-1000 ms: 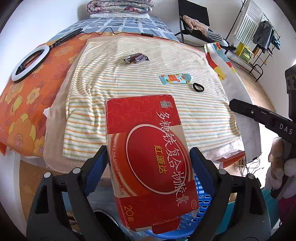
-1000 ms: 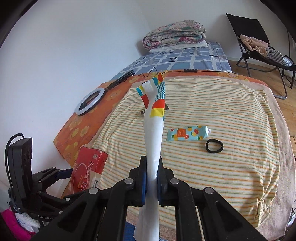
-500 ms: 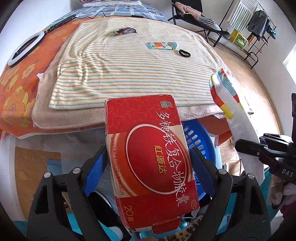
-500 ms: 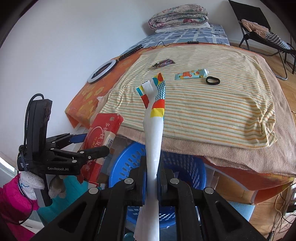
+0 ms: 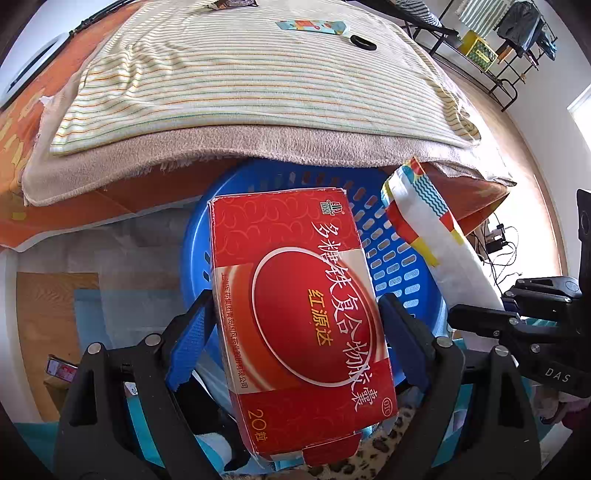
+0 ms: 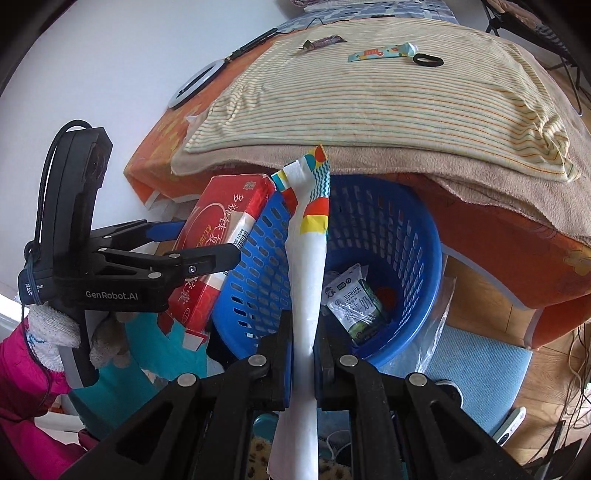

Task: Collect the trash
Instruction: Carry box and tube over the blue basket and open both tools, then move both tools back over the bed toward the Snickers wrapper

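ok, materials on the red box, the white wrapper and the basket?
Red box: glossy printed paperboard, by its creased edges and open end flap. White wrapper: thin paper or film, likely, flattened and bending. Blue basket: moulded plastic, slotted walls with slight sheen.

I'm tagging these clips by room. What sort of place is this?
Most likely a bedroom in a home: a bed with a striped blanket, a clothes rack on the wooden floor, and a blue laundry-style basket beside the bed.

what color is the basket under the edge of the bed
Blue. The slotted plastic basket shows best in the right wrist view, with trash already inside.
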Action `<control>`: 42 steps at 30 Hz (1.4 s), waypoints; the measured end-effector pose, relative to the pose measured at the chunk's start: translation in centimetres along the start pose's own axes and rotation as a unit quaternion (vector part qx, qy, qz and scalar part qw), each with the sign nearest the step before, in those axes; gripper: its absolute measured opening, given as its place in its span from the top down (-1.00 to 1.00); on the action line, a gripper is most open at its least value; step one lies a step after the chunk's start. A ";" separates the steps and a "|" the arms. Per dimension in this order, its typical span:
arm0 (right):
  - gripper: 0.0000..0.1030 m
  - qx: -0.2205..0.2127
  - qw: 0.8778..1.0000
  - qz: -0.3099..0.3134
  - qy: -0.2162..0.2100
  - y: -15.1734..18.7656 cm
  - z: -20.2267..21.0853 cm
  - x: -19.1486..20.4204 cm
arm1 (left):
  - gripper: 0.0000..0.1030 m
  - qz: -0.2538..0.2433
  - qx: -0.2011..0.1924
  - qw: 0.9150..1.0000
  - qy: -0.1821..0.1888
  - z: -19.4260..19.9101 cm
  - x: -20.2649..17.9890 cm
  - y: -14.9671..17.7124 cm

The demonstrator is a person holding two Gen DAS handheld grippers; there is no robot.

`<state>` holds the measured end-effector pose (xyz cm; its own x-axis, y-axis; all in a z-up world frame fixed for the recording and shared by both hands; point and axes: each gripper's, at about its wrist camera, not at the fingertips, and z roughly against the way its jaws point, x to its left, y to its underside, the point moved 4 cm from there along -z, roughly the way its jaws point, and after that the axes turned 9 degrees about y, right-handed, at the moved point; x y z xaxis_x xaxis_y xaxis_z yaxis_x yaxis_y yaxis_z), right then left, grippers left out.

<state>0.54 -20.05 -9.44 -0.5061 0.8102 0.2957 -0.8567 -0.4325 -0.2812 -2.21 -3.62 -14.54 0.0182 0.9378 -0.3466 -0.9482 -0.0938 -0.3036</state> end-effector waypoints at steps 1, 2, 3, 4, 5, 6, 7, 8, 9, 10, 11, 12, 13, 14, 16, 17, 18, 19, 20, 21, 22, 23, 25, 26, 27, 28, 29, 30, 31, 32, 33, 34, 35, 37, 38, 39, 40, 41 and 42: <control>0.87 0.004 1.000 -0.002 0.000 0.1 -0.2 -0.1 | -0.74 0.000 0.003 1.000 -0.001 -0.3 0.1 0.0; 0.87 0.008 1.000 -0.004 0.000 0.1 -0.5 -0.2 | -0.74 0.000 0.006 1.000 -0.001 -0.6 0.1 0.0; 0.87 0.012 1.000 -0.005 -0.002 0.1 -0.8 -0.3 | -0.74 0.001 0.009 1.000 -0.001 -0.8 0.2 0.0; 0.87 0.016 1.000 -0.006 -0.002 0.1 -1.1 -0.4 | -0.74 0.001 0.011 1.000 -0.002 -1.1 0.3 0.0; 0.87 0.020 1.000 -0.007 -0.002 0.2 -1.4 -0.5 | -0.74 0.003 0.014 1.000 -0.002 -1.3 0.4 0.0; 0.87 0.023 1.000 -0.008 -0.003 0.2 -1.7 -0.6 | -0.74 0.004 0.017 1.000 -0.002 -1.6 0.5 0.0; 0.86 0.027 1.000 -0.010 -0.004 0.2 -2.0 -0.7 | -0.74 0.005 0.020 1.000 -0.002 -1.9 0.6 0.0; 0.87 0.030 0.999 -0.012 -0.005 0.2 -2.3 -0.8 | -0.74 0.006 0.023 1.000 -0.001 -2.1 0.7 0.0; 0.87 0.033 0.999 -0.014 -0.006 0.1 -2.5 -1.0 | -0.74 0.007 0.026 1.000 0.000 -2.4 0.6 -0.1; 0.86 0.035 0.999 -0.016 -0.007 0.1 -2.8 -1.1 | -0.74 0.007 0.028 1.000 0.000 -2.6 0.6 -0.2; 0.86 0.037 0.999 -0.019 -0.008 0.1 -3.0 -1.3 | -0.74 0.007 0.031 1.000 0.000 -2.8 0.7 -0.2; 0.86 0.039 0.999 -0.022 -0.009 0.0 -3.2 -1.4 | -0.74 0.007 0.033 0.999 0.000 -3.0 0.7 -0.3; 0.86 0.041 0.999 -0.025 -0.010 -0.1 -3.4 -1.6 | -0.75 0.009 0.034 0.999 0.000 -3.3 0.7 -0.4; 0.85 0.043 0.999 -0.027 -0.010 -0.2 -3.6 -1.7 | -0.75 0.010 0.035 0.999 0.000 -3.5 0.8 -0.6; 0.85 0.045 0.998 -0.031 -0.011 -0.4 -3.9 -1.9 | -0.75 0.011 0.041 0.999 0.005 -3.9 1.1 -0.7; 0.81 0.045 0.998 -0.033 -0.011 -0.5 -4.0 -2.0 | -0.76 0.012 0.047 0.999 0.009 -4.2 1.1 -0.8; 0.80 0.046 0.998 -0.036 -0.011 -0.5 -4.1 -2.2 | -0.76 0.012 0.051 0.999 0.012 -4.5 1.1 -0.8; 0.79 0.046 0.998 -0.038 -0.011 -0.6 -4.2 -2.3 | -0.76 0.012 0.053 0.998 0.013 -4.8 1.1 -0.9; 0.77 0.046 0.998 -0.040 -0.011 -0.7 -4.3 -2.4 | -0.76 0.012 0.054 0.998 0.012 -5.0 1.2 -1.0; 0.75 0.046 0.998 -0.042 -0.010 -0.8 -4.4 -2.6 | -0.76 0.010 0.053 0.998 0.009 -5.1 1.2 -1.1; 0.69 0.046 0.998 -0.043 -0.011 -0.9 -4.4 -2.7 | -0.76 0.008 0.054 0.998 0.007 -5.4 1.1 -1.1; 0.53 0.044 0.998 -0.044 -0.009 -1.0 -4.5 -2.8 | -0.76 0.006 0.055 0.998 0.005 -5.6 1.1 -1.2; 0.22 0.038 0.998 -0.047 -0.003 -1.2 -4.4 -3.1 | -0.76 0.002 0.057 0.998 0.004 -5.8 1.1 -1.3; 0.15 0.035 0.998 -0.047 0.000 -1.4 -4.4 -3.2 | -0.76 -0.002 0.058 0.998 0.003 -5.9 1.0 -1.3; 0.14 0.032 0.998 -0.046 0.001 -1.6 -4.4 -3.3 | -0.76 -0.008 0.059 0.998 0.001 -6.0 0.8 -1.3; 0.14 0.031 0.998 -0.046 0.002 -1.7 -4.4 -3.4 | -0.76 -0.013 0.061 0.998 0.000 -6.1 0.7 -1.2; 0.14 0.030 0.998 -0.048 0.002 -1.8 -4.5 -3.6 | -0.76 -0.017 0.062 0.998 0.001 -6.2 0.6 -1.2; 0.13 0.030 0.998 -0.052 0.000 -1.9 -4.5 -3.8 | -0.76 -0.019 0.063 0.998 0.002 -6.3 0.5 -1.1; 0.12 0.030 0.998 -0.057 -0.003 -2.0 -4.6 -3.9 | -0.76 -0.021 0.065 0.998 0.003 -6.4 0.4 -1.1; 0.11 0.030 0.998 -0.060 -0.004 -2.1 -4.7 -4.0 | -0.76 -0.021 0.065 0.998 0.007 -6.4 0.4 -1.0; 0.11 0.030 0.998 -0.062 -0.005 -2.3 -4.8 -4.1 | -0.76 -0.023 0.064 0.998 0.009 -6.4 0.4 -1.0; 0.11 0.029 0.997 -0.064 -0.007 -2.4 -4.8 -4.2 | -0.76 -0.025 0.063 0.998 0.007 -6.4 0.5 -0.9; 0.10 0.028 0.997 -0.067 -0.010 -2.5 -4.9 -4.3 | -0.76 -0.028 0.062 0.998 0.003 -6.3 0.5 -0.9; 0.10 0.028 0.997 -0.072 -0.014 -2.8 -5.0 -4.4 | -0.76 -0.028 0.058 0.998 0.000 -6.1 0.6 -1.0; 0.10 0.028 0.997 -0.072 -0.015 -2.9 -5.1 -4.4 | -0.76 -0.026 0.057 0.998 0.002 -6.1 0.7 -1.0; 0.10 0.027 0.997 -0.072 -0.016 -3.0 -5.0 -4.4 | -0.76 -0.024 0.056 0.998 0.003 -6.0 0.7 -1.1; 0.10 0.026 0.997 -0.072 -0.016 -3.0 -5.1 -4.4 | -0.76 -0.021 0.054 0.998 0.004 -5.9 0.8 -1.1; 0.10 0.026 0.997 -0.072 -0.017 -3.1 -5.1 -4.3 | -0.76 -0.019 0.053 0.998 0.005 -5.9 0.8 -1.2; 0.10 0.025 0.997 -0.071 -0.016 -3.2 -5.1 -4.3 | -0.76 -0.018 0.053 0.998 0.006 -5.8 0.9 -1.2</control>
<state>5.99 -20.12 -14.51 -0.3812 0.8517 0.3594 -0.9236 -0.3341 -0.1880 0.82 -4.58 -19.64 0.0552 0.9361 -0.3473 -0.9751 -0.0242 -0.2203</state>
